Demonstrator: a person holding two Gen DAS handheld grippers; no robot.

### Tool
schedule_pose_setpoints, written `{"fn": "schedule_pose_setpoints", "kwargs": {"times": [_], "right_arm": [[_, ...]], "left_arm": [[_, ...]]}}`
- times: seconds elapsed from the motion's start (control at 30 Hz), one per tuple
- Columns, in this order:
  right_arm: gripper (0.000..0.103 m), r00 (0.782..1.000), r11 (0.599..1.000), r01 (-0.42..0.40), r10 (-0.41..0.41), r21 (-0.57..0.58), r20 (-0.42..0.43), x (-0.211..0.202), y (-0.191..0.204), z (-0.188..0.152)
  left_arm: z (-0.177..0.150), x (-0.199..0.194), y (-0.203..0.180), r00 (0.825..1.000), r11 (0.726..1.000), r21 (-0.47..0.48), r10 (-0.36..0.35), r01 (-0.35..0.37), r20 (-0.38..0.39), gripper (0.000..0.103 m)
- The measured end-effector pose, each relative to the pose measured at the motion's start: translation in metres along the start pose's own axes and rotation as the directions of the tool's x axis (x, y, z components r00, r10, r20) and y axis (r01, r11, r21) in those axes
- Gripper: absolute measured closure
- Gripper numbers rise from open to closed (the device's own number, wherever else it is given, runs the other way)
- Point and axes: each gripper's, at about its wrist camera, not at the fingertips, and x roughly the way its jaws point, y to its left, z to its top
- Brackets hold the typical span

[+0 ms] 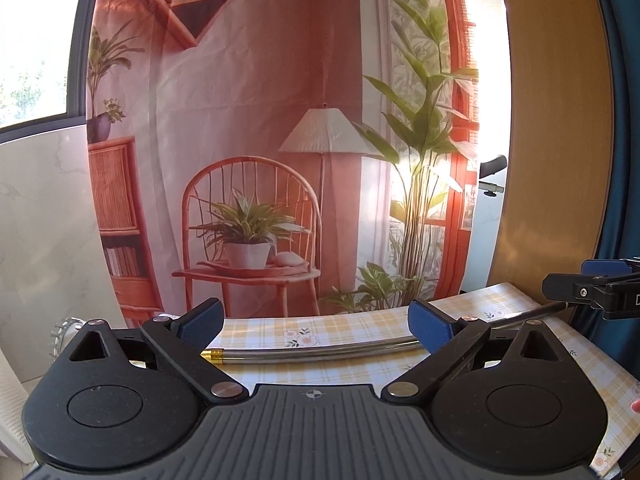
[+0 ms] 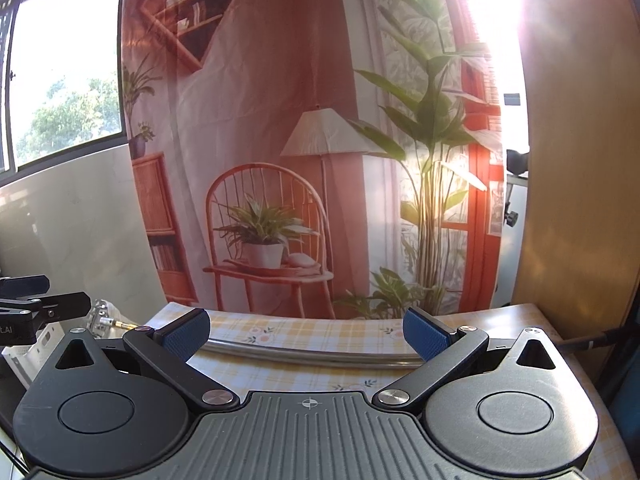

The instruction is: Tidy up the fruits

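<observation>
No fruit appeared in either wrist view, so where the task's fruit lay could not be told; nor was any bowl or basket for it in sight. The left gripper was held level above the near part of the table, its blue pads spread wide with nothing between them. The right gripper stood likewise, jaws wide apart and empty, just beside the left one; each showed at the edge of the other's view. Beyond both pairs of fingers a metal tube with a brass-coloured end lay across the yellow checked tablecloth, apparently resting on it, though contact could not be confirmed. Behind the table hung a printed backdrop showing a chair, a lamp and plants; a wooden panel stood to the right, with a window to the left.

Risks, as judged: both cameras faced the backdrop rather than any work surface bearing fruit, so a reach begun from this pose would be blind. The tube lay across the forward path of both grippers and could be struck or rolled off the table. The two grippers, being close together, could collide if swung inward. Strong backlight at upper right of the right wrist view could wash out objects there.
</observation>
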Motion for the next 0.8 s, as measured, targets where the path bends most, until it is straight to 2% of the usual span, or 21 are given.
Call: {"fn": "schedule_pose_setpoints", "kwargs": {"times": [0.8], "right_arm": [[0.000, 1.000, 1.000, 0.002, -0.001, 0.012, -0.014, -0.0003, 0.0017, -0.0036]], "left_arm": [[-0.0020, 0.0006, 0.0065, 1.000, 1.000, -0.018, 0.006, -0.006, -0.012, 0.000]]}}
